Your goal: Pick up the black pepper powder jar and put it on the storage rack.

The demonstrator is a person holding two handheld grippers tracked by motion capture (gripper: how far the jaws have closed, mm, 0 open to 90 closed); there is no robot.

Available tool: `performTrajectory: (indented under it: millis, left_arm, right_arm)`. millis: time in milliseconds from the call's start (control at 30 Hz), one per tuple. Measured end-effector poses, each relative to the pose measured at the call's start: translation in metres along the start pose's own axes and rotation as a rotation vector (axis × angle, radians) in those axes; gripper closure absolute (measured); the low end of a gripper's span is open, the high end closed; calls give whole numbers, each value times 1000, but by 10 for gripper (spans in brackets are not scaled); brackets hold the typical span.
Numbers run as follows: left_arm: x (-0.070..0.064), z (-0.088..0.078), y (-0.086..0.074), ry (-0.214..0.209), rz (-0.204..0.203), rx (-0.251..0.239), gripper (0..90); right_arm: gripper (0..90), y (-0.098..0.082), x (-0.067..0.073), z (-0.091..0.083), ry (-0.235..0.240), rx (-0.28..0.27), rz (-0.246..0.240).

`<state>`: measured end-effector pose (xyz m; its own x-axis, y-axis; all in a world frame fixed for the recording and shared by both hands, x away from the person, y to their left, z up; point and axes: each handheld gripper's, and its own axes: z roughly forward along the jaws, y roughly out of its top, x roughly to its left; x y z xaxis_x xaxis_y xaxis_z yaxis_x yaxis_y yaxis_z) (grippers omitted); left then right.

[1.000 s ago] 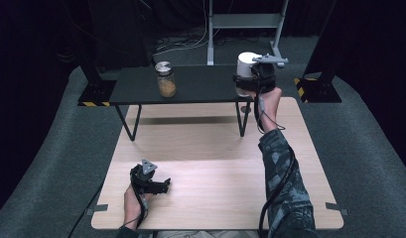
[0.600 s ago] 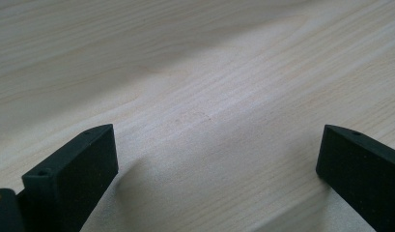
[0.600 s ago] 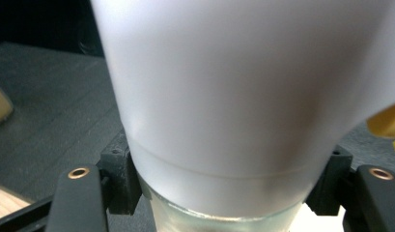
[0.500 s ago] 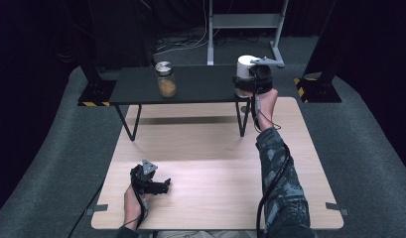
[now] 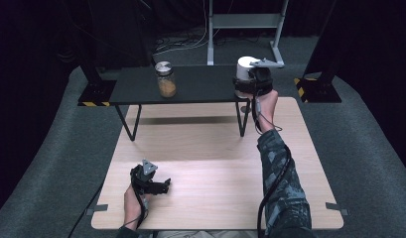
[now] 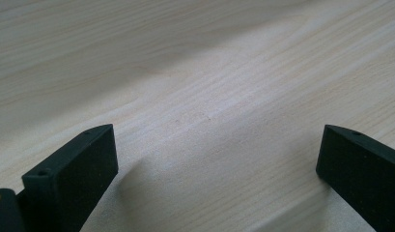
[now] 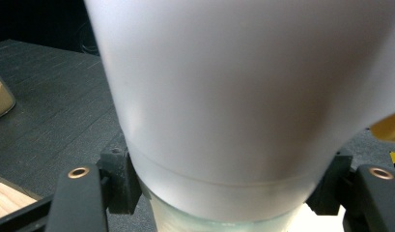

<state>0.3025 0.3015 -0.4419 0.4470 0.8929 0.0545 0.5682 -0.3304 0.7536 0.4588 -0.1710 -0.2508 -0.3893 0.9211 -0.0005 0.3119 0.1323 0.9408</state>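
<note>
Your right gripper (image 5: 251, 81) has its jaws clamped on the white, round, smooth-sided container (image 5: 245, 68) that stands at the right end of the black raised shelf (image 5: 200, 87). In the right gripper view the container (image 7: 238, 101) sits squarely between the two black jaws, its wall touching the pads on both sides low down, where the white body meets a paler, greenish translucent band at the base. Whether that base rests on the shelf or is lifted just off it, you cannot tell from these pictures.

The high view gives you the layout that the close view lacks: the shelf stands on thin black legs over the far edge of the light wooden desk (image 5: 215, 163), and a glass jar with a metal lid and an orange-brown filling (image 5: 166, 79) stands well apart from the container, towards the shelf's left half. The right gripper view catches that jar (image 7: 1, 99) at its left edge only, but it shows the contact of the pads, which the high view is too small to settle.

Your right arm, in a patterned sleeve (image 5: 280, 173), stretches forward across the desk, the hand behind the gripper. Your left gripper (image 5: 151, 181) lies low near the front left of the desk, held in your left hand. The left gripper view shows its jaws spread wide over bare wood grain (image 6: 204, 96), nothing between them.
</note>
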Motion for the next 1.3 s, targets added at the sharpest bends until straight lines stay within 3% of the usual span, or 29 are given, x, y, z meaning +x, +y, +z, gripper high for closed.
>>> performTrajectory:
  millis: [667,700,800,867,933,1067,1300]
  left_arm:
    - [0,0,0,2,3,-1,3]
    - [0,0,0,2,3,-1,3]
    - [0,0,0,2,4,-1,3]
    - [0,0,0,1,3,-1,3]
    - [0,0,0,2,4,-1,3]
    - [-1,0,0,3,4,-1,3]
    - [-1,0,0,4,5,-2,3]
  right_arm:
    - [293,8,2,0,-5,32,-9]
    - [280,8,2,0,-5,30,-11]
    - [108,4,5,-3,-14,8,-11]
    - [15,7,15,-4,-53,26,-32]
    - [0,10,22,-5,-72,59,-62]
    - [0,5,25,-13,-65,64,-79]
    - [0,-24,23,-37,-26,73,-82]
